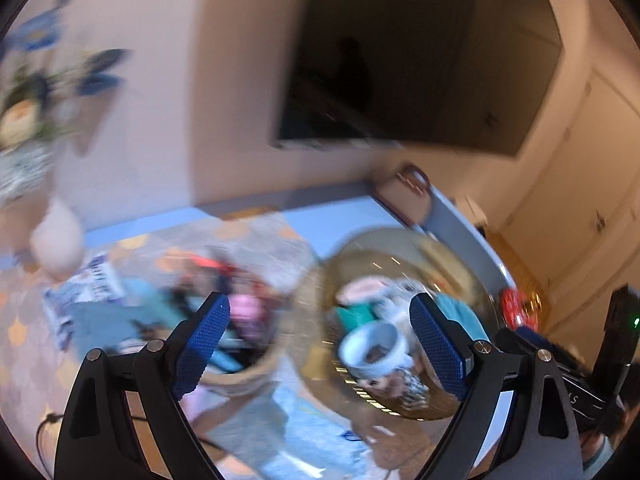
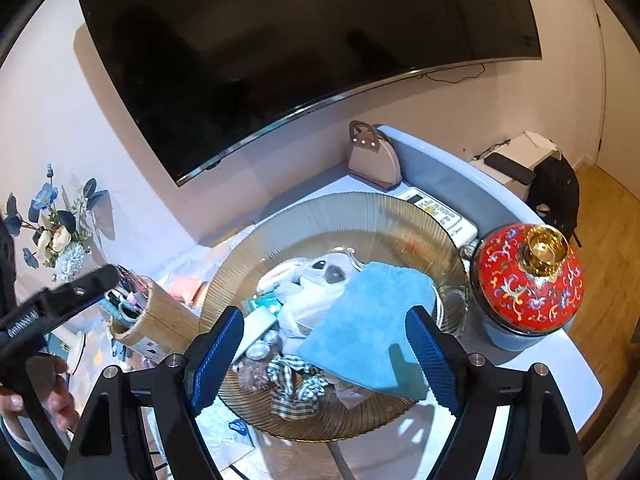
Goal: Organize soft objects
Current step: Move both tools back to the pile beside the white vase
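A ribbed glass plate (image 2: 340, 216) holds the soft things: a folded blue cloth (image 2: 368, 328), a white plush rabbit (image 2: 320, 272) and a checked fabric bow (image 2: 296, 384). My right gripper (image 2: 324, 340) hovers open over the plate. The cloth lies below and between its blue pads (image 2: 218, 356), and the left pad stands apart from it. The left wrist view is motion-blurred. My left gripper (image 1: 320, 308) is open and empty above the gap between a wooden cup (image 1: 240, 380) and the plate (image 1: 400, 244). A white ring-shaped thing (image 1: 376, 350) shows on the plate between its fingers.
The wooden cup (image 2: 160, 320) with scissors stands left of the plate. A red lidded jar (image 2: 528, 280) stands right of it, near the table edge (image 2: 580, 384). A white remote (image 2: 440, 212) and a pink handbag (image 2: 372, 160) lie behind. A TV (image 2: 300, 40) hangs above, flowers (image 2: 56, 232) at left.
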Demonstrator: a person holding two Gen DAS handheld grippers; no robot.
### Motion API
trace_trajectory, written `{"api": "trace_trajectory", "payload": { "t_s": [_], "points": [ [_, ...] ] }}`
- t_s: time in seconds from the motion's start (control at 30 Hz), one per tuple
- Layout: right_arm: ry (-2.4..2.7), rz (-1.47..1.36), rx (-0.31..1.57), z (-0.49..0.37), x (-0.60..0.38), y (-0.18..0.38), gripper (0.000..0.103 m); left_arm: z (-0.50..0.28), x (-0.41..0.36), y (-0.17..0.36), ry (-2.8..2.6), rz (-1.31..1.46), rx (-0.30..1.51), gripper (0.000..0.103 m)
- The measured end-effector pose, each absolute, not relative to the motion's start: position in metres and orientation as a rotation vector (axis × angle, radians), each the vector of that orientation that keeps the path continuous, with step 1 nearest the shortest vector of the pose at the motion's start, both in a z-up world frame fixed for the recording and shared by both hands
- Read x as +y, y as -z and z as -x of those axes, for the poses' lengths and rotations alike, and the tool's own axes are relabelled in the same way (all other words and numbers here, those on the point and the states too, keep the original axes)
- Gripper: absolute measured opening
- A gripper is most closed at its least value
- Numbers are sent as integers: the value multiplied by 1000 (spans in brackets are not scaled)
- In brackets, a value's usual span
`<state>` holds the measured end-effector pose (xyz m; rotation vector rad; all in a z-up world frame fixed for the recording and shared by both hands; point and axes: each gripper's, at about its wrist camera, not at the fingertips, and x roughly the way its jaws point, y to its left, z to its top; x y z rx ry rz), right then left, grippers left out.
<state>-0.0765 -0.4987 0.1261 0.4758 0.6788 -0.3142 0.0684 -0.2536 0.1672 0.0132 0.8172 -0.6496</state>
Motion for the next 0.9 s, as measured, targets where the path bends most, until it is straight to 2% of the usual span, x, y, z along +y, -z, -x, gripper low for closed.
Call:
{"api": "trace_trajectory", "payload": {
  "t_s": [0.2, 0.5, 0.67, 0.9],
  "points": [
    [181, -431, 625, 53, -465, -159, 82, -88, -155, -171, 419, 125, 784, 91],
    [-187, -161, 527, 0, -342, -204, 82, -126, -45, -140, 118, 279, 853, 91],
    [-468, -34, 542, -25, -258, -190, 82, -160, -19, -108, 96, 310, 947, 91],
    [-482, 99, 733, -80, -182, -132, 82, -203, -25, -67, 167, 222, 1005, 91]
  ]
}}
